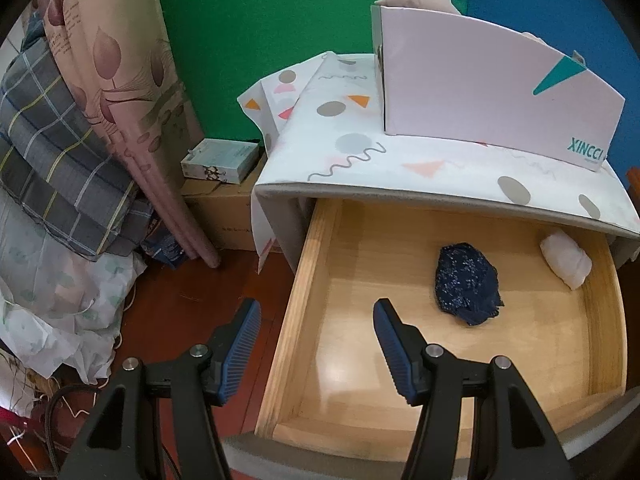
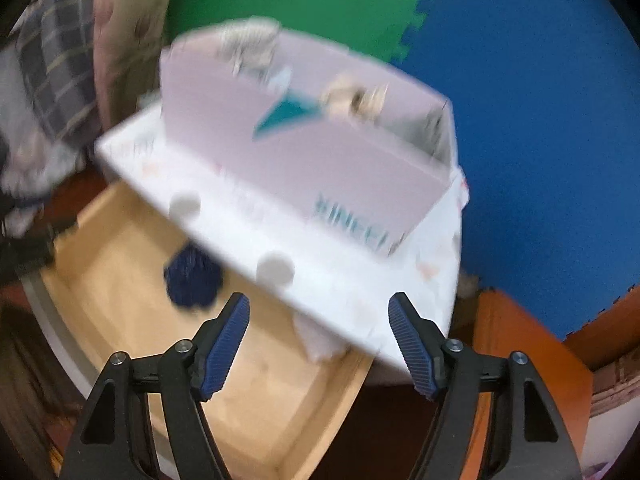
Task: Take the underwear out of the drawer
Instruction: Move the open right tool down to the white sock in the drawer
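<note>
1. The drawer [image 1: 316, 320] is already pulled out from under the cloth-covered cabinet [image 1: 400, 160], so the opening step looks done.
2. Two pieces of clothing lie on the drawer's wooden bottom: dark blue underwear [image 1: 467, 283] near the middle, and a small white rolled piece [image 1: 565, 258] in the far right corner, partly under the cabinet's edge. They sit apart from each other.
3. Your left gripper [image 1: 316, 312] has its jaws parted to a middling width with nothing between them. It hangs over the drawer's near left side wall, one finger over the floor and one over the drawer, near the blue piece but not touching it.
4. Your right gripper [image 2: 320, 306] also has parted jaws and holds nothing. Its view is smeared with motion blur. The white piece [image 2: 320, 344] shows just ahead between its fingers at the cabinet's edge, and the blue piece [image 2: 192, 278] lies off to the left.
5. Nothing has been lifted yet, so the real work is still ahead: close on a piece, raise it clear of the drawer walls, and take it out.
6. The pink box [image 1: 500, 88] on the cabinet top holds some light fabric; I cannot tell what it is.
</note>
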`<state>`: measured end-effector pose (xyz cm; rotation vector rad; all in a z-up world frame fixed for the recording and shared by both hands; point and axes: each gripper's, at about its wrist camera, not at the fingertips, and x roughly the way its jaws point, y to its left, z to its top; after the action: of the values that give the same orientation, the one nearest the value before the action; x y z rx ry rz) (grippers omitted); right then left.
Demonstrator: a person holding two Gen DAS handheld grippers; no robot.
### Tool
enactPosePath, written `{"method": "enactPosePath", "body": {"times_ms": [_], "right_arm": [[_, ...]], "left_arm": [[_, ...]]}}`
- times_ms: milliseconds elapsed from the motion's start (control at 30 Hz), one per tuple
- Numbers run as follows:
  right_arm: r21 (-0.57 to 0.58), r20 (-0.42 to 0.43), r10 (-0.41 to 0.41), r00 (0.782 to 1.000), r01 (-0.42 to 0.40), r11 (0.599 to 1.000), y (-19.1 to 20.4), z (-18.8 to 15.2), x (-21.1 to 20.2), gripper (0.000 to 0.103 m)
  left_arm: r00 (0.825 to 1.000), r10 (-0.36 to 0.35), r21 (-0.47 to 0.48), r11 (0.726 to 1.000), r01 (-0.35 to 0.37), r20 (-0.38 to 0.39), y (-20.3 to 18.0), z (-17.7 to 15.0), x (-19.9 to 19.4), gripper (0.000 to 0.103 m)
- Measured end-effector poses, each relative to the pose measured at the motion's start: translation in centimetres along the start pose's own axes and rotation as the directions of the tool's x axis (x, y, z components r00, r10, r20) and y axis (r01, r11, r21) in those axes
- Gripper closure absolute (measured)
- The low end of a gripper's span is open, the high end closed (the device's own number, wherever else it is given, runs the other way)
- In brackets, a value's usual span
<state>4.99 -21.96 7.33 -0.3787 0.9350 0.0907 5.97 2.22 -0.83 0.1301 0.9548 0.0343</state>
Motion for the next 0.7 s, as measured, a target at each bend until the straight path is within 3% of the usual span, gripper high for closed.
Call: {"method": "enactPosePath", "body": {"times_ms": [133, 333, 633, 700], "right_arm": [[-0.022, -0.056, 0.039, 0.998, -0.040, 0.999, 1.5, -3.0, 2.6, 0.042], [-0.045, -0.085, 0.050, 0.995, -0.054, 0.998, 2.6, -4.8, 4.7, 0.046], [-0.098, -0.134, 0.050, 0.990, -0.063, 0.993, 3.2, -5.6, 8.2, 0.053], [-0.122, -0.147, 0.016, 0.989, -0.034, 0.992, 3.3, -5.6, 9.3, 0.053]], "left_arm": [[0.999, -0.037, 0.007, 0.999, 0.037, -0.018, 0.0, -0.6, -0.5, 0.043], [0.999, -0.047, 0.087, 0.995, 0.048, -0.008, -1.4, -1.3, -1.2, 0.043], [0.997, -0.082, 0.077, 0.994, 0.083, -0.008, -1.3, -1.2, -1.1, 0.043], [0.997, -0.079, 0.079, 0.994, 0.080, -0.013, -1.4, -1.3, -0.9, 0.043]]}}
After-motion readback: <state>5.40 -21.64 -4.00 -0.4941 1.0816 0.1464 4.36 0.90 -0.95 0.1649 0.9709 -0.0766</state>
